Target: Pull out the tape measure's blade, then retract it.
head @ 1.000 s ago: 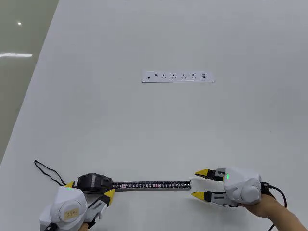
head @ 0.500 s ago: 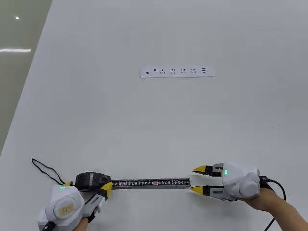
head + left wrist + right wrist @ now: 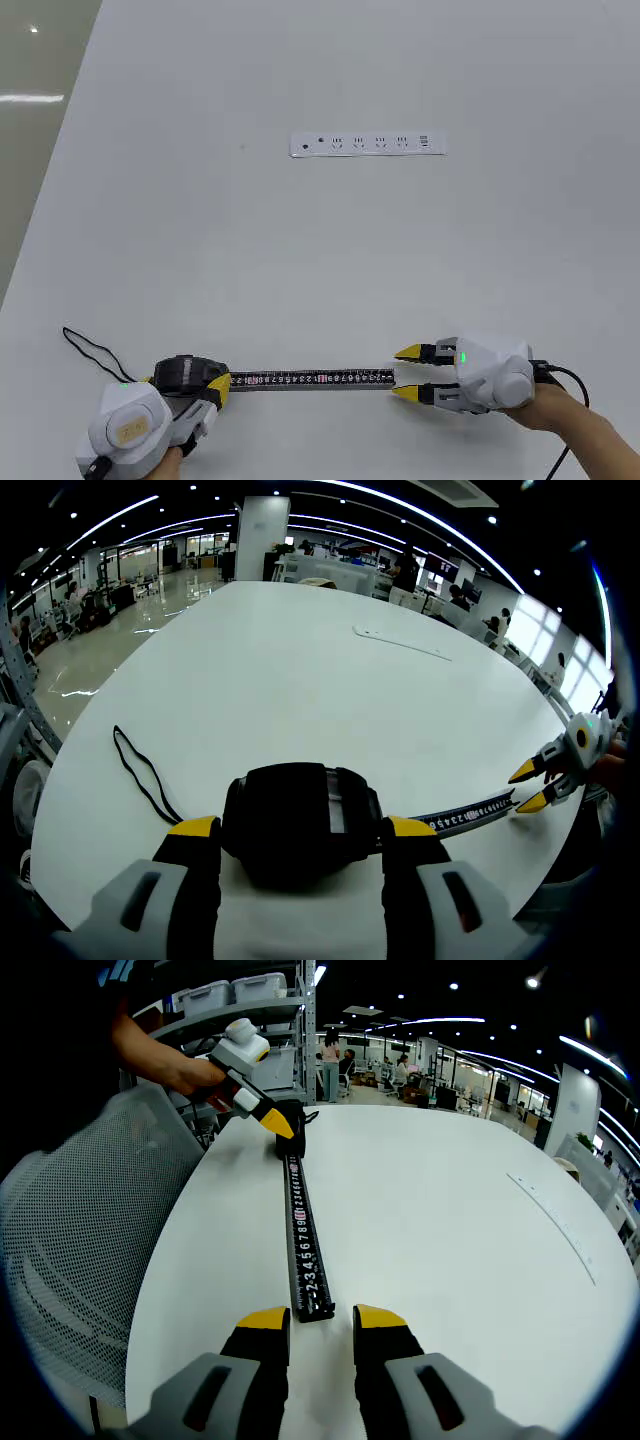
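Note:
A black tape measure [image 3: 185, 372] lies near the front left of the white table [image 3: 300, 250]. My left gripper [image 3: 183, 386] is shut on its case [image 3: 300, 805], one yellow-tipped finger on each side. The blade [image 3: 310, 379] is pulled out to the right and lies flat on the table, numbers up [image 3: 303, 1240]. My right gripper [image 3: 408, 372] stands open at the blade's free end. The end hook [image 3: 315, 1310] lies just ahead of the gap between the two fingertips, touching neither.
A white power strip [image 3: 368, 144] lies flat at mid-table, farther back. The tape measure's black wrist strap [image 3: 85, 345] loops on the table left of the case. A grey mesh chair [image 3: 80, 1240] stands off the table's near edge.
The head camera has shifted a little. My right gripper has edged slightly left toward the blade's end. The blade's length looks unchanged and my left gripper still holds the case.

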The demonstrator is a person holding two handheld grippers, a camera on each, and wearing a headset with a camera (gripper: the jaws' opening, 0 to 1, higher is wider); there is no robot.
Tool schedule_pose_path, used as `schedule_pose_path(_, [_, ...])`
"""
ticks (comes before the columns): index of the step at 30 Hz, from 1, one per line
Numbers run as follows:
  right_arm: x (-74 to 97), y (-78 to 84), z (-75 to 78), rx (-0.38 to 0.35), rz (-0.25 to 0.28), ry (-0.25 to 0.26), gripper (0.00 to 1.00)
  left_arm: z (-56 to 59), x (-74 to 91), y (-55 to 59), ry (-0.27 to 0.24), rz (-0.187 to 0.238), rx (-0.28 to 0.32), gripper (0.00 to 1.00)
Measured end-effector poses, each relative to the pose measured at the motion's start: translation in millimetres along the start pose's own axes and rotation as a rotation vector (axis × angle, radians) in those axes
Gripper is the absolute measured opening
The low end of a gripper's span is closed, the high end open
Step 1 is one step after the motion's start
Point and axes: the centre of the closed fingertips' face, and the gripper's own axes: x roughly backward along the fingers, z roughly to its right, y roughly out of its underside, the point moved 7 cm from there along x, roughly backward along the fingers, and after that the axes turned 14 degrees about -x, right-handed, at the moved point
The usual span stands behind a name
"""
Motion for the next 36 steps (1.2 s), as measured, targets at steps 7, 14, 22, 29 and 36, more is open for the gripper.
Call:
schedule_pose_path(7, [-8.7, 1.1, 0.5, 0.015, -0.007, -0.032, 0.20, 0.0, -1.7, 0.5, 0.002, 0.001, 0.002, 0.62])
schedule_pose_path(14, [-13.6, 4.0, 0.4, 0.021, -0.020, -0.054, 0.15, 0.2, -1.1, 0.2, 0.004, -0.001, 0.005, 0.62])
schedule_pose_path(22, [-13.7, 3.9, 0.4, 0.020, -0.015, -0.049, 0.13, 0.3, 0.0, 0.0, -0.006, 0.008, 0.002, 0.61])
schedule_pose_path(29, [-13.6, 3.5, 0.4, 0.011, -0.020, -0.049, 0.13, 0.2, 1.1, -1.5, -0.019, 0.020, -0.001, 0.61])
schedule_pose_path(36, [-13.4, 3.3, 0.2, 0.007, -0.022, -0.048, 0.13, 0.1, 0.1, -3.3, -0.030, 0.024, 0.010, 0.62])
